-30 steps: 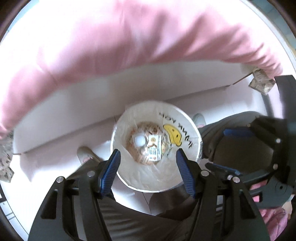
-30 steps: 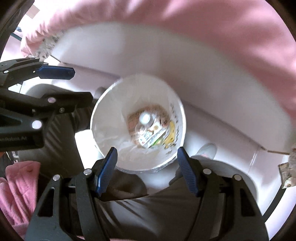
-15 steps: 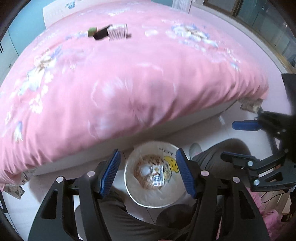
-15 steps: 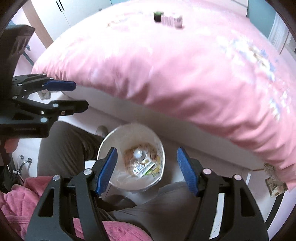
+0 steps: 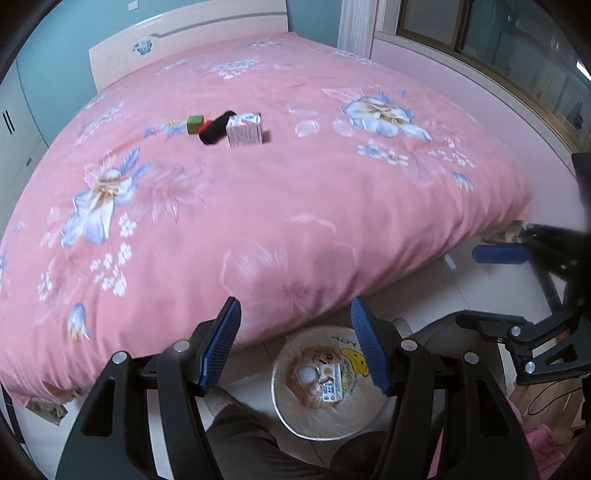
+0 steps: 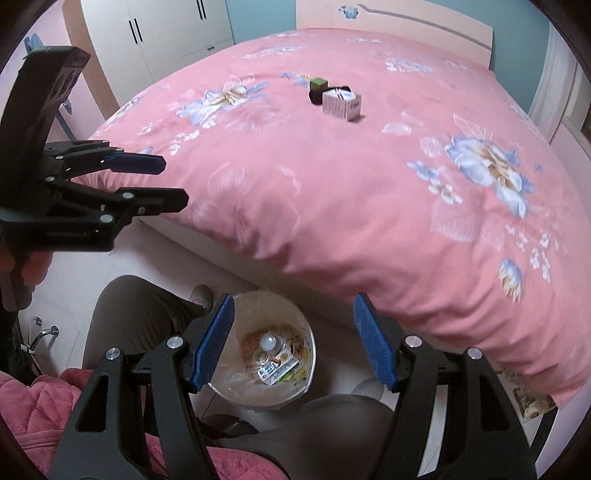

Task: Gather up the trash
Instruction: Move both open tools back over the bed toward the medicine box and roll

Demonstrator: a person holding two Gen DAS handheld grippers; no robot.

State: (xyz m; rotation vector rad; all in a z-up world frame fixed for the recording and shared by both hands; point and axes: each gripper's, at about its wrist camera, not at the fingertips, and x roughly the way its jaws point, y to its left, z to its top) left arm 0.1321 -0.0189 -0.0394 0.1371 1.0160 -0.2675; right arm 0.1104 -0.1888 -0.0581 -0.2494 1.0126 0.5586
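A white trash bin [image 5: 291, 417] stands on the floor by the bed, with a carton [image 5: 330, 384] and a bottle in it; it also shows in the right wrist view [image 6: 310, 354]. On the pink bedspread lie a small pink carton [image 5: 245, 130], a black object [image 5: 214, 130] and a green cube [image 5: 195, 123]; the carton [image 6: 341, 104] and cube [image 6: 318, 84] show in the right wrist view too. My left gripper [image 5: 295, 345] is open and empty above the bin. My right gripper [image 6: 293, 343] is open and empty above the bin.
The pink floral bed [image 5: 258, 206] fills most of both views, with a headboard [image 5: 184, 40] behind. White wardrobes [image 6: 159, 33] stand at the left. The person's grey-trousered legs [image 6: 136, 317] flank the bin. A window [image 5: 517, 55] is at the right.
Both grippers have lifted up and tilted away from the bin, so the bed top and the items on it have come into view. Both stay open and empty.
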